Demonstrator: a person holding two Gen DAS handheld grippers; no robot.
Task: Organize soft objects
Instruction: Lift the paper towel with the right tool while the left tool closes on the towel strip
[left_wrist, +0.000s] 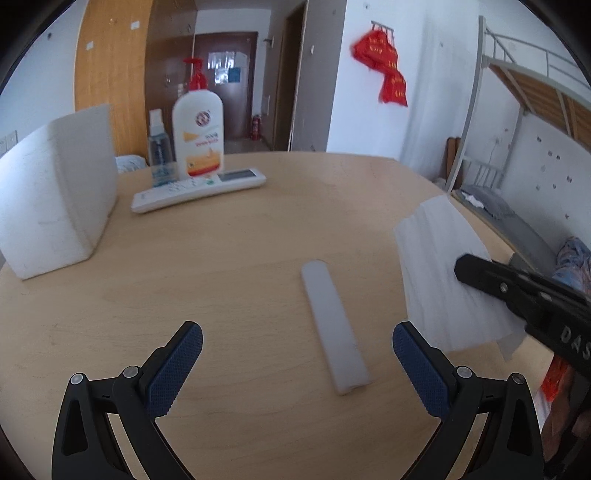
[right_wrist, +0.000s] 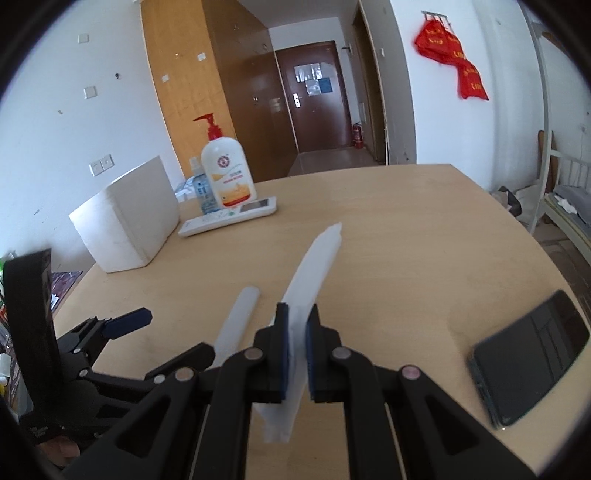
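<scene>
The right claw (right_wrist: 297, 332) is clenched on a white foam sheet (right_wrist: 314, 262), held above the counter (right_wrist: 406, 229). The left claw (left_wrist: 297, 369) is released over a foam strip (left_wrist: 332, 328). The pump bottle (right_wrist: 229, 170) label is unreadable.

Left wrist view: looks along my left claw (left_wrist: 297, 354), angled down, close over the bench (left_wrist: 229, 258).
Right wrist view: same heading, from my right claw (right_wrist: 295, 328).
Shared: pump bottle (left_wrist: 198, 136), remote (right_wrist: 228, 216), door.
</scene>
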